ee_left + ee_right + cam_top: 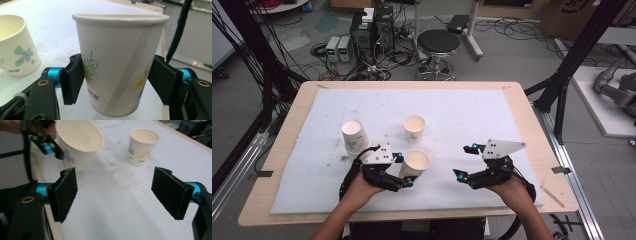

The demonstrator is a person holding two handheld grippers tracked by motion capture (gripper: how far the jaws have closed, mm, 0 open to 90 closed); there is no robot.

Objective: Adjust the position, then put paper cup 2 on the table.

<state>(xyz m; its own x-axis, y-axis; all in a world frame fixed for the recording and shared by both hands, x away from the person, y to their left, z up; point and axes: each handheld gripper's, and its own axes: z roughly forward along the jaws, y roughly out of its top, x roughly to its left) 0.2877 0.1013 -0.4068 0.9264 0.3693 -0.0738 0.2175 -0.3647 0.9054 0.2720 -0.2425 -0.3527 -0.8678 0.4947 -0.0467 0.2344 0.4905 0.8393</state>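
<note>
Paper cup [117, 62] clamped in L gripper [404, 170]; R gripper [464, 161] jaws apart.

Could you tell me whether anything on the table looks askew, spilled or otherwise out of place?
One paper cup at the left of the white mat stands upside down, while the cup behind stands upright. Dark smudges soil the mat near it. The cup in the left hand-held gripper is intact; nothing is spilled.

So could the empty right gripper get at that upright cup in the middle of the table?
Probably yes. The right gripper is open with nothing between its jaws, and the white mat between it and the upright cup looks bare. The left gripper, holding another cup, sits off to the side.
</note>
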